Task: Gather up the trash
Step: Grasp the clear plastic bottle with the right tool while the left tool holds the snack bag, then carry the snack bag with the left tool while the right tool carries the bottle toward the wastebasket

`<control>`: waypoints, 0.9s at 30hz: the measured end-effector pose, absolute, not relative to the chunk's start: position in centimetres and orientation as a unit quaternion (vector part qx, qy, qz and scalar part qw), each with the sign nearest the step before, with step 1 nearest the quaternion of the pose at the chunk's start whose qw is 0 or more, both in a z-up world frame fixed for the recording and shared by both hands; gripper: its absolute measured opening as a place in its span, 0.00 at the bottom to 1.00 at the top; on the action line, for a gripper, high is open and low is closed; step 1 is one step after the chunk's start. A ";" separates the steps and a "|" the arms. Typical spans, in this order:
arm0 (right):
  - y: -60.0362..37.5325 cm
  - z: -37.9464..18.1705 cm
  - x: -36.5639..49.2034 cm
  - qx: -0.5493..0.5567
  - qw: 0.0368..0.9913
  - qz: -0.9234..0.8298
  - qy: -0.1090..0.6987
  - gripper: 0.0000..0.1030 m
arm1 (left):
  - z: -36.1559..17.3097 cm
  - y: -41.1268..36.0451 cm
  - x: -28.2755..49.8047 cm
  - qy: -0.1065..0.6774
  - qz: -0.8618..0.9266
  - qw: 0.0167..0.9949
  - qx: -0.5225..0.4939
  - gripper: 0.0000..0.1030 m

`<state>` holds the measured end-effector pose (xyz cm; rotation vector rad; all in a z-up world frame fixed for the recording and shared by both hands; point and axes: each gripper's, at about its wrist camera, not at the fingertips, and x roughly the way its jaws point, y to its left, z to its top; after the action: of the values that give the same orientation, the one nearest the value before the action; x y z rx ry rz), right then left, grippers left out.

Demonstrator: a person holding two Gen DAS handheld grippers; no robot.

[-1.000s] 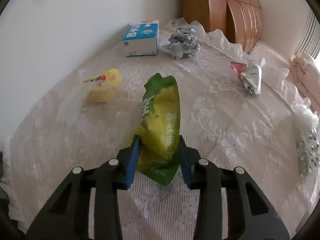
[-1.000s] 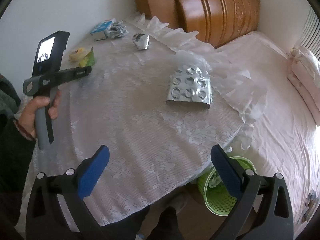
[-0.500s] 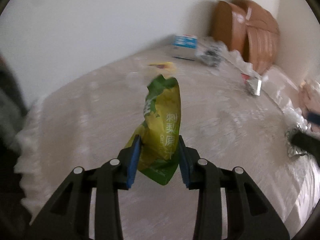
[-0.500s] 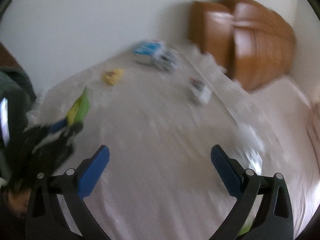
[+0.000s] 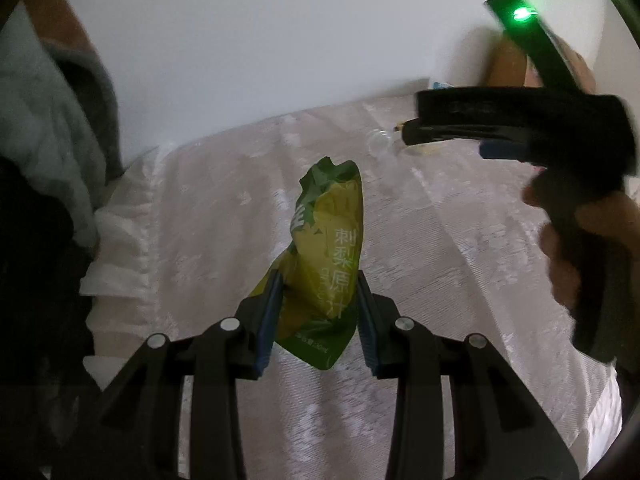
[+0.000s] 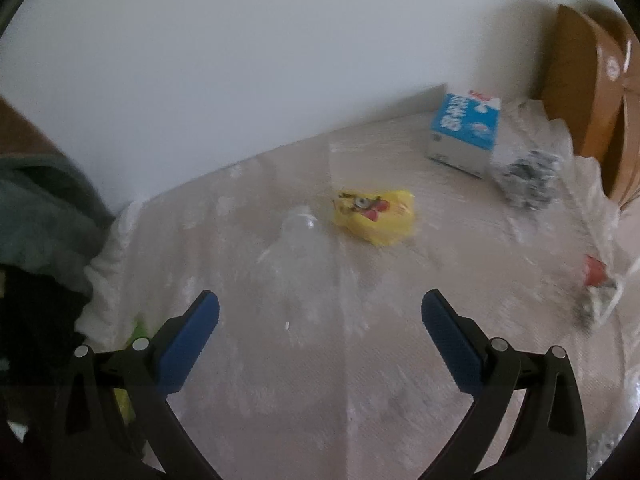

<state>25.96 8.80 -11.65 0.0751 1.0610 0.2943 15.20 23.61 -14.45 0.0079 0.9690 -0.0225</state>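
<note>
My left gripper (image 5: 318,316) is shut on a green and yellow drink pouch (image 5: 326,256) and holds it upright above the lace-covered table (image 5: 440,240). My right gripper (image 6: 320,328) is open and empty above the table, pointing at a yellow wrapper (image 6: 376,216) and a clear plastic scrap (image 6: 298,236). The right gripper's body, in the person's hand, shows at the right of the left wrist view (image 5: 520,128). A blue and white carton (image 6: 466,132), crumpled foil (image 6: 528,176) and a red and silver wrapper (image 6: 598,280) lie further right.
A white wall runs behind the table. A wooden headboard (image 6: 592,92) stands at the far right. The person's grey sleeve (image 6: 40,208) is at the left edge. The table's frilled edge (image 5: 116,256) drops off on the left.
My left gripper has pulled back and swung left with the pouch. My right gripper has swung left across the table, and now crosses the left wrist view.
</note>
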 end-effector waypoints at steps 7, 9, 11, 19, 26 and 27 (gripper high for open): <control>11.8 -15.4 27.8 -0.021 0.829 0.131 0.543 0.71 | -14.2 24.7 14.7 0.463 -0.002 0.886 -0.001 0.34; 12.0 -15.5 27.6 -0.020 0.827 0.135 0.546 0.62 | -13.9 24.7 14.6 0.461 -0.001 0.887 -0.006 0.34; 11.7 -14.9 26.9 -0.015 0.831 0.139 0.539 0.62 | -13.4 24.5 14.3 0.458 -0.003 0.889 -0.003 0.34; 5.0 -11.0 19.1 0.064 0.845 0.141 0.512 0.62 | -11.2 21.0 11.4 0.448 -0.049 0.893 0.011 0.34; -3.3 -8.5 8.5 0.092 0.852 0.077 0.510 0.62 | -10.3 15.1 8.4 0.449 -0.128 0.884 0.032 0.34; -4.8 -8.2 6.7 0.100 0.852 0.066 0.509 0.62 | -10.2 13.9 7.8 0.447 -0.142 0.882 0.039 0.34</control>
<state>6.70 -4.83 -8.18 0.2109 1.0723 0.1380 7.79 13.85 -10.18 0.0805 0.9317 -0.2956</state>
